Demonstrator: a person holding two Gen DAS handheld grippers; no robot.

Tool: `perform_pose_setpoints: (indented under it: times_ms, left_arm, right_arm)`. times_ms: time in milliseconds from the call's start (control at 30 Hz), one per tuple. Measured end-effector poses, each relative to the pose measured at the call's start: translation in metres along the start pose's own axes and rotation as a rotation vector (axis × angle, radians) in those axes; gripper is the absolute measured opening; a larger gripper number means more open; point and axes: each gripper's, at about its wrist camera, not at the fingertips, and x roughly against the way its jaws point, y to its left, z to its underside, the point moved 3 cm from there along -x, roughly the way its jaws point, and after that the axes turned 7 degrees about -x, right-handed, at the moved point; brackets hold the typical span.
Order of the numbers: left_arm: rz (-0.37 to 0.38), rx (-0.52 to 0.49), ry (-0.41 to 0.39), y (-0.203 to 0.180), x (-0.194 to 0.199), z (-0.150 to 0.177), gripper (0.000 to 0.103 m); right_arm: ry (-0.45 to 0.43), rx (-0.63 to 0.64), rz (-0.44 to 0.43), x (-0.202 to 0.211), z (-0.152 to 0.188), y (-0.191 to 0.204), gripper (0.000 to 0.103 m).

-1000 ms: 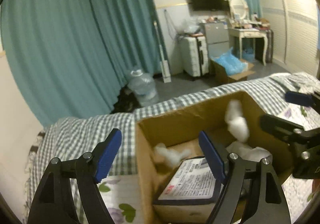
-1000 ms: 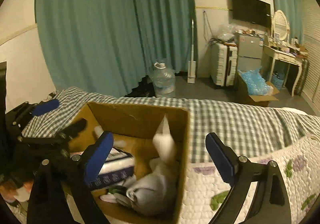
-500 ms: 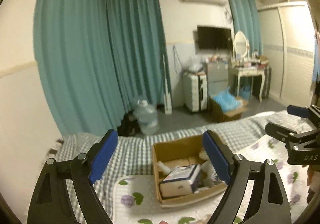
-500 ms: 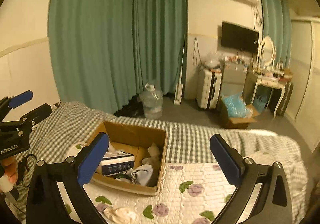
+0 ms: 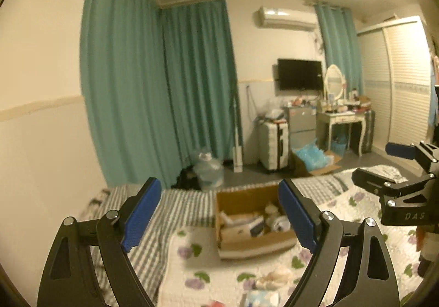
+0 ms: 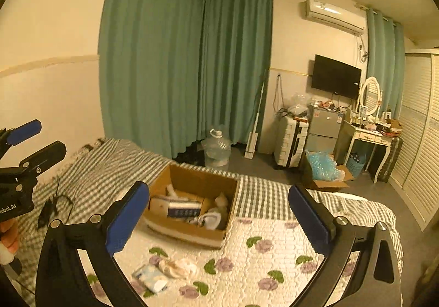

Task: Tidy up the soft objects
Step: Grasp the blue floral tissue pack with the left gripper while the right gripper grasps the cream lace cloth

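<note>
Soft objects lie in two places: several sit inside the open cardboard box on the bed, and a cream fabric bundle rests on the floral quilt just in front of it, touching a pale blue packet. A dark-labelled carton shares the box with them. Both the left gripper and the right gripper hang spread wide and empty above the bed. Beyond stand a water jug, a suitcase and teal curtains.
</note>
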Motion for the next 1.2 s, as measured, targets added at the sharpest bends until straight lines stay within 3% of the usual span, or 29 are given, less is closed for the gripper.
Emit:
perform_pose_setpoints:
  times_ms: [267, 467, 600, 700, 800, 1000, 1200]
  left_arm:
    - [-0.007, 0.041, 0.198, -0.022, -0.043, 0.076, 0.088]
    - [0.022, 0.100, 0.364, -0.050, -0.086, 0.143, 0.088]
    - [0.036, 0.093, 0.409, -0.069, -0.094, 0.181, 0.088]
    - [0.063, 0.065, 0.490, -0.089, -0.109, 0.208, 0.088]
    - [0.135, 0.061, 0.575, -0.106, -0.119, 0.233, 0.088]
    - [0.201, 0.013, 0.660, -0.123, -0.135, 0.258, 0.088]
    - [0.237, 0.007, 0.655, -0.123, -0.152, 0.259, 0.088]
  right_arm:
    - [0.128, 0.067, -0.016, -0.050, 0.077, 0.013, 0.102]
    - [0.211, -0.018, -0.046, -0.096, 0.128, -0.006, 0.102]
    - [0.254, -0.108, -0.069, -0.126, 0.161, -0.023, 0.102]
    - [0.292, -0.140, -0.073, -0.142, 0.183, -0.029, 0.102]
    - [0.333, -0.147, -0.074, -0.156, 0.201, -0.033, 0.102]
    - [0.378, -0.157, -0.061, -0.173, 0.216, -0.040, 0.102]
    - [0.405, -0.147, -0.047, -0.178, 0.224, -0.037, 0.102]
